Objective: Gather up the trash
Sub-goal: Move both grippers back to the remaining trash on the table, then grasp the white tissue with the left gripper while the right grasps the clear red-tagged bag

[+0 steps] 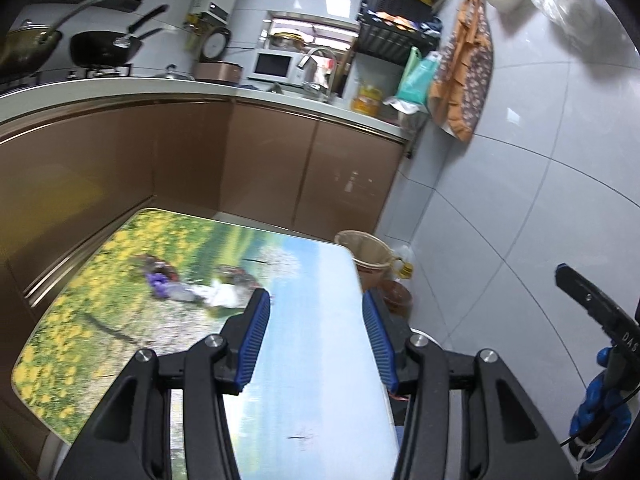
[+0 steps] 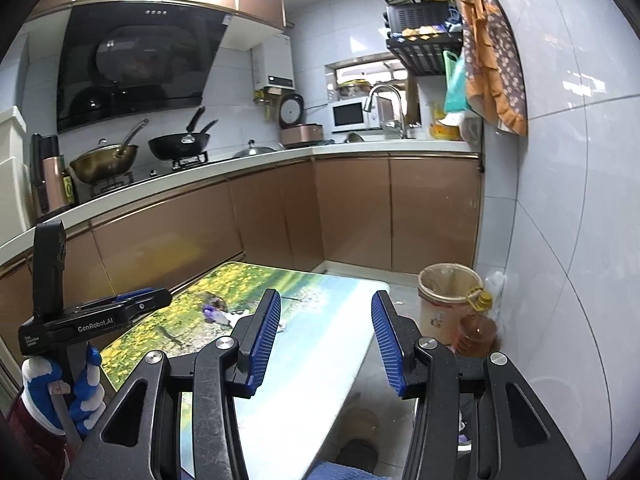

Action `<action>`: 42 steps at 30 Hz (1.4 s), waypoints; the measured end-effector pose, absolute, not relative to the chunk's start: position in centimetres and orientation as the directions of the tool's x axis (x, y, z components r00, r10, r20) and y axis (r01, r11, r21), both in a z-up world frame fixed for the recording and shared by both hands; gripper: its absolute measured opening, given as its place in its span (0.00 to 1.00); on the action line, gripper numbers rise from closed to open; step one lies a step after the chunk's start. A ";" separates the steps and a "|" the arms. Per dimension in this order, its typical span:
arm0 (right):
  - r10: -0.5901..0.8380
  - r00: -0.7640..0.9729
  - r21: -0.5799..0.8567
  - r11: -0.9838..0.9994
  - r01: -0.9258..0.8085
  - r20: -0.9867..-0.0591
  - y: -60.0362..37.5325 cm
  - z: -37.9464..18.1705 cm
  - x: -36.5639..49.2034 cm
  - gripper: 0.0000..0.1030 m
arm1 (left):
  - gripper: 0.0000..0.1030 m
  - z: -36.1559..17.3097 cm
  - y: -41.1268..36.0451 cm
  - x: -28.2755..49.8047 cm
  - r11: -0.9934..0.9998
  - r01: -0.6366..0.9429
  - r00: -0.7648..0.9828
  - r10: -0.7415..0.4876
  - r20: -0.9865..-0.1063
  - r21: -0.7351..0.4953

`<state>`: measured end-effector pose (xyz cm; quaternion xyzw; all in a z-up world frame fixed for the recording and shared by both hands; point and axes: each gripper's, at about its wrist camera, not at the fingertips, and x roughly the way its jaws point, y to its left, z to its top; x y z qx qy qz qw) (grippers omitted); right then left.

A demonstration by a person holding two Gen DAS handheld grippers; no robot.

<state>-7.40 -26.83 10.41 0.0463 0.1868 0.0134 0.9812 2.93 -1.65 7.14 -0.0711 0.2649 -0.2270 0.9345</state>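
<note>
Trash (image 1: 192,290) on landscape-print table (image 1: 312,280)

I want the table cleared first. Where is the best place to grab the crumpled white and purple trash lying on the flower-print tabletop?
Pinch the crumpled white and purple trash at its raised white middle, probably from above: it lies low on the flower-print tabletop, so a side approach would scrape the surface. Both tongs stand open.
</note>
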 end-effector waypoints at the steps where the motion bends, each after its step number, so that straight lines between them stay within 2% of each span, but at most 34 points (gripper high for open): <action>1: 0.048 0.930 0.094 0.995 -0.015 -0.365 -26.7 10.4 -7.2 0.46 | 0.45 7.0 -1.1 2.8 0.891 0.377 0.761 -0.453 -0.463 -0.253; 10: 0.111 0.897 0.114 0.991 -0.068 -0.427 -26.0 8.1 -3.5 0.46 | 0.45 3.0 3.3 6.5 0.916 0.273 0.743 -0.396 -0.540 -0.295; 21: 0.224 0.795 0.177 0.973 -0.148 -0.564 -24.3 1.9 7.3 0.46 | 0.45 -5.3 3.7 15.8 0.882 0.173 0.608 -0.446 -0.657 -0.439; 29: 0.313 0.699 0.224 0.950 -0.219 -0.643 -21.7 -3.2 16.3 0.46 | 0.45 -10.0 3.4 23.5 0.805 0.063 0.549 -0.522 -0.653 -0.590; 42: 0.403 0.573 0.292 0.915 -0.280 -0.714 -17.1 -10.2 26.0 0.46 | 0.45 -14.2 2.5 29.2 0.749 -0.023 0.505 -0.563 -0.654 -0.662</action>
